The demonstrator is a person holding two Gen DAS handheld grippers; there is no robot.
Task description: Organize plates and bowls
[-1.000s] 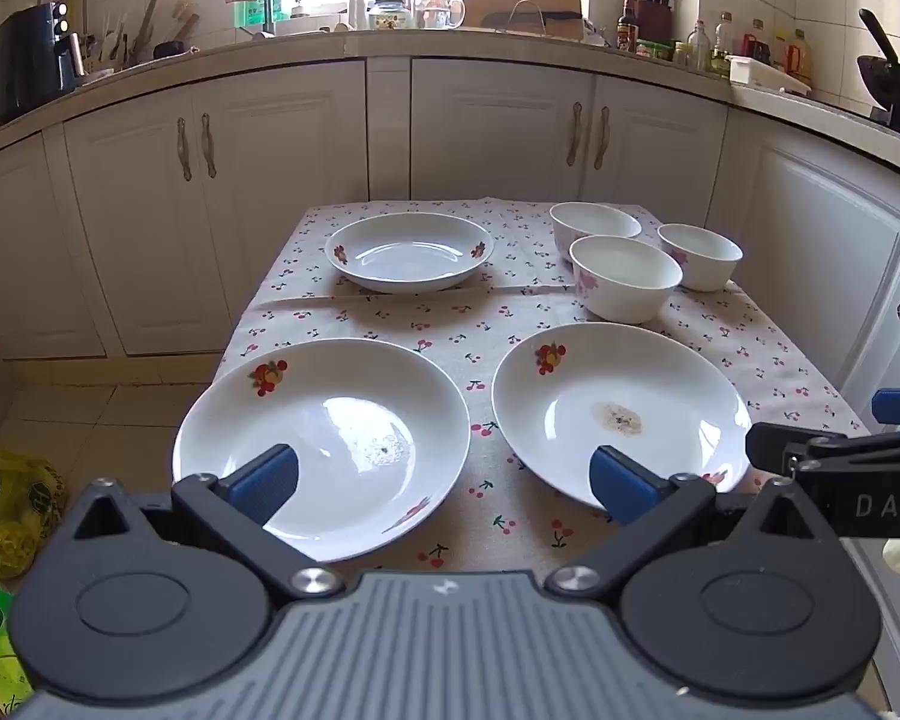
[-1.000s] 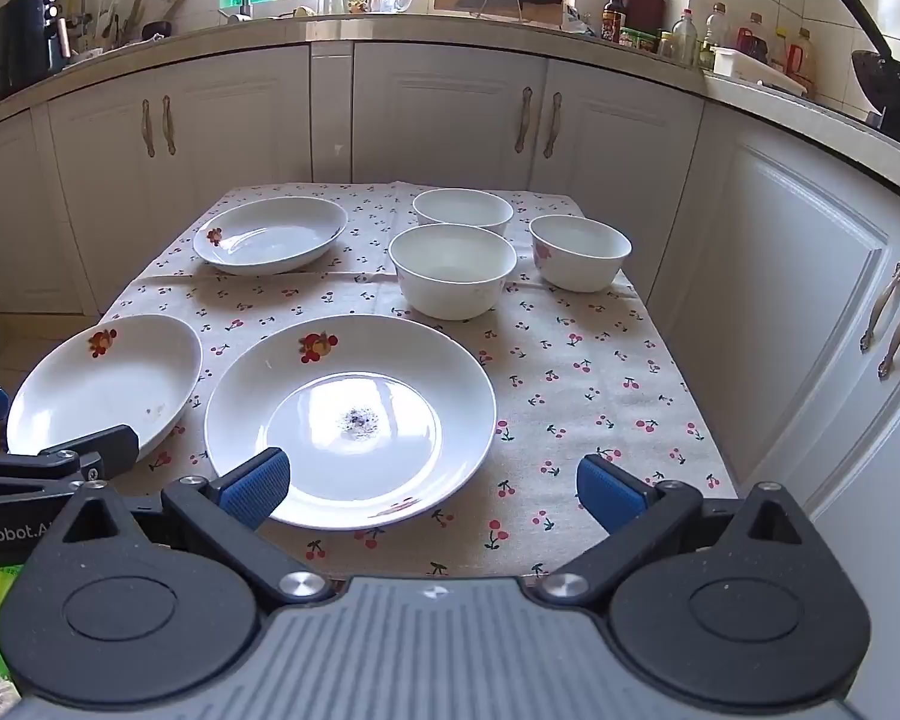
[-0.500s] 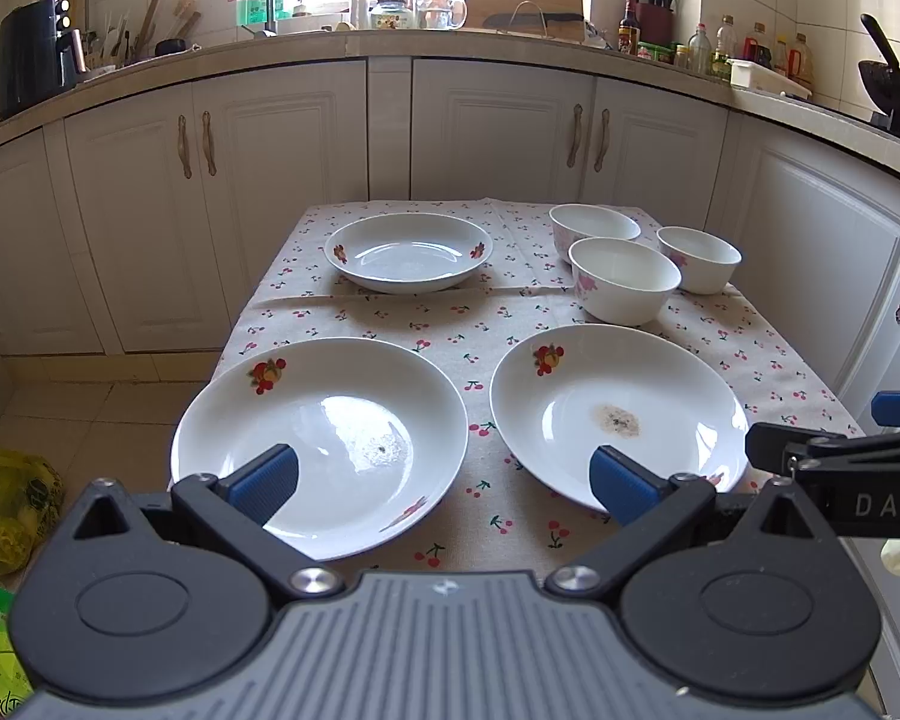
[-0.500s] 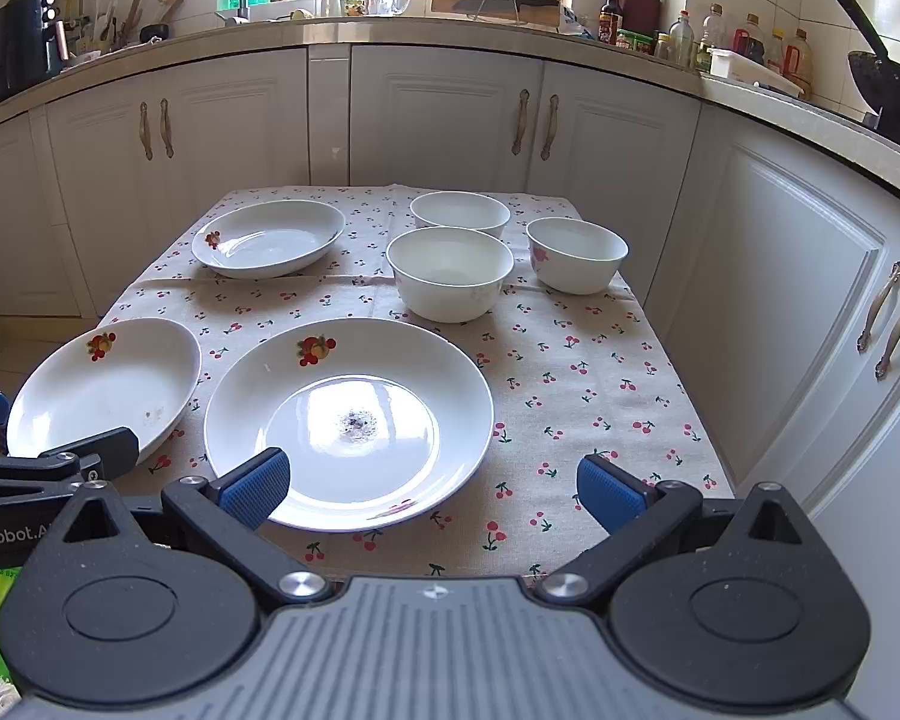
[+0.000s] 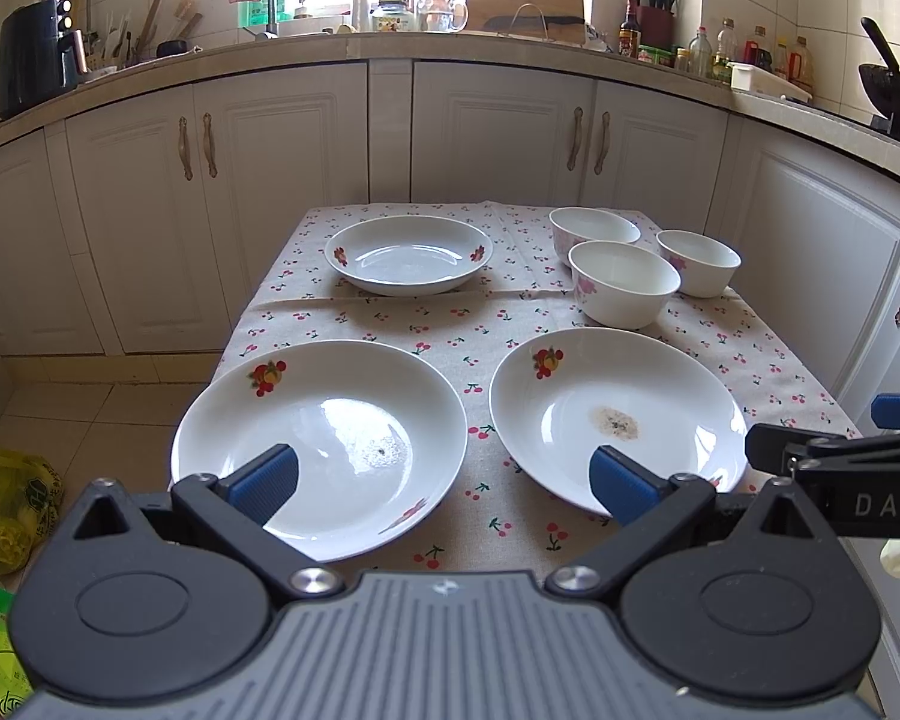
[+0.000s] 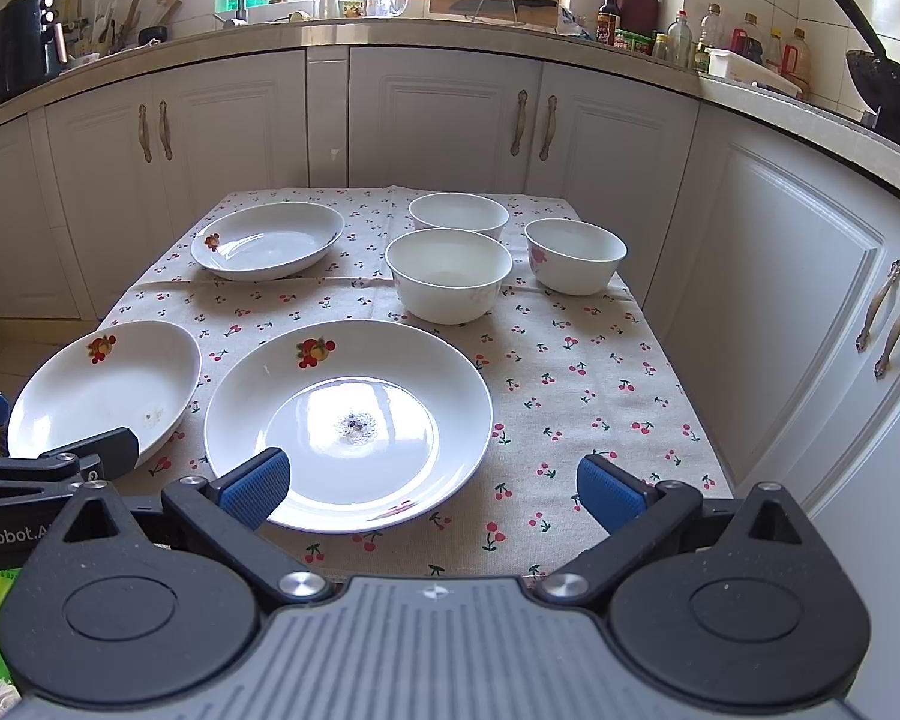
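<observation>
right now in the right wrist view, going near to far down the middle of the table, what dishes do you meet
large white plate with a fruit print and a dark speck at its centre → nearest white ceramic bowl → far white ceramic bowl near the back edge of the cherry-print tablecloth

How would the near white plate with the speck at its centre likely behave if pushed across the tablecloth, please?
The near white glossy plate with the central speck looks ceramic, so probably stiff and breakable. The cherry-print tablecloth may bunch rather than let it slide. Its glazed rim likely feels slippery.

The right gripper [image 5: 870, 456] reads "DAS"; the left gripper [image 6: 30, 480] reads "enRobot.A".
</observation>
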